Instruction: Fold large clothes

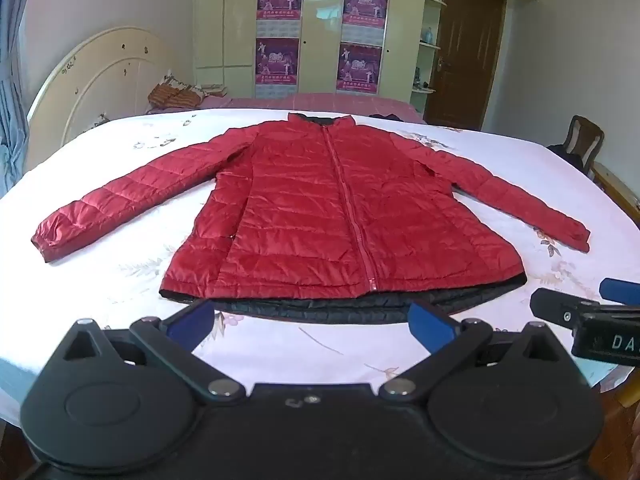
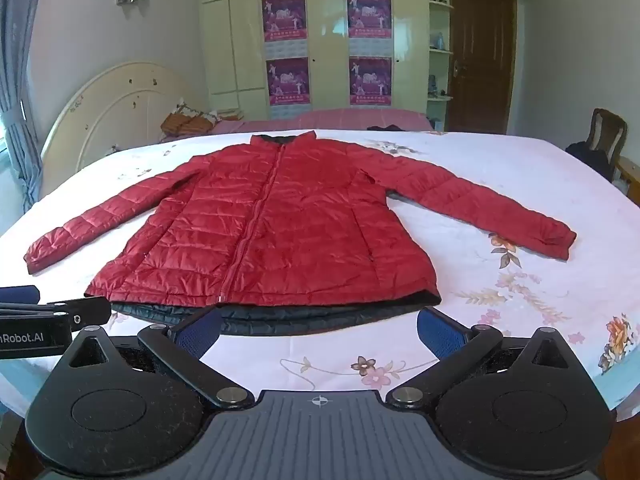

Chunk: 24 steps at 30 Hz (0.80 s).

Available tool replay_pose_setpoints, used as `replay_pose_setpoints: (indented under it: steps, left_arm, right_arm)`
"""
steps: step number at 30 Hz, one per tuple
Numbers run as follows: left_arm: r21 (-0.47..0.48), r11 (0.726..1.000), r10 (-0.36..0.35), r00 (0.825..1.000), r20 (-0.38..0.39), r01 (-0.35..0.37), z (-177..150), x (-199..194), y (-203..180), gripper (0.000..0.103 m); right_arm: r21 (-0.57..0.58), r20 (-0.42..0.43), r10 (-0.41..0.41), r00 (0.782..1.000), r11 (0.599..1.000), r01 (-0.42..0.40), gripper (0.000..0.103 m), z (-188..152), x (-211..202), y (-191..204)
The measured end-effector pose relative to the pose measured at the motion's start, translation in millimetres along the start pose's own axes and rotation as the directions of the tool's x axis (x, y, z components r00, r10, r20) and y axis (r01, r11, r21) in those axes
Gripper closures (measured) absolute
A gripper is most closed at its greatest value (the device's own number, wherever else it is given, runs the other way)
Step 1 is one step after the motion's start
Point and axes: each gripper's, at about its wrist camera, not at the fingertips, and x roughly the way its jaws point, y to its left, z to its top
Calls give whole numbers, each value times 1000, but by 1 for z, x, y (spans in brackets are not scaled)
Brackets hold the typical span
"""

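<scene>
Red quilted puffer jacket [image 1: 320,216] flat on floral white bed sheet [image 1: 120,264], zipped, sleeves out; left gripper [image 1: 312,322] and right gripper [image 2: 320,330] fingers spread, empty, near hem

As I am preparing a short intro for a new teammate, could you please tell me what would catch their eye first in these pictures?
First comes the shiny red quilted puffer jacket, zipped and spread flat with both sleeves out on the white floral bedsheet. Its black lining peeks out along the near hem. In front of that hem, the left gripper and right gripper stand open, holding nothing.
</scene>
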Motion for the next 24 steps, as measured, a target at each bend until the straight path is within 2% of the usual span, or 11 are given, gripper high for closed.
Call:
replay_pose_setpoints:
  steps: [24]
  left_arm:
    - [-19, 1000, -9, 1000, 9, 9, 2, -3, 14, 0]
  right_arm:
    - [4, -26, 10, 1000, 1000, -9, 0, 1, 8, 13]
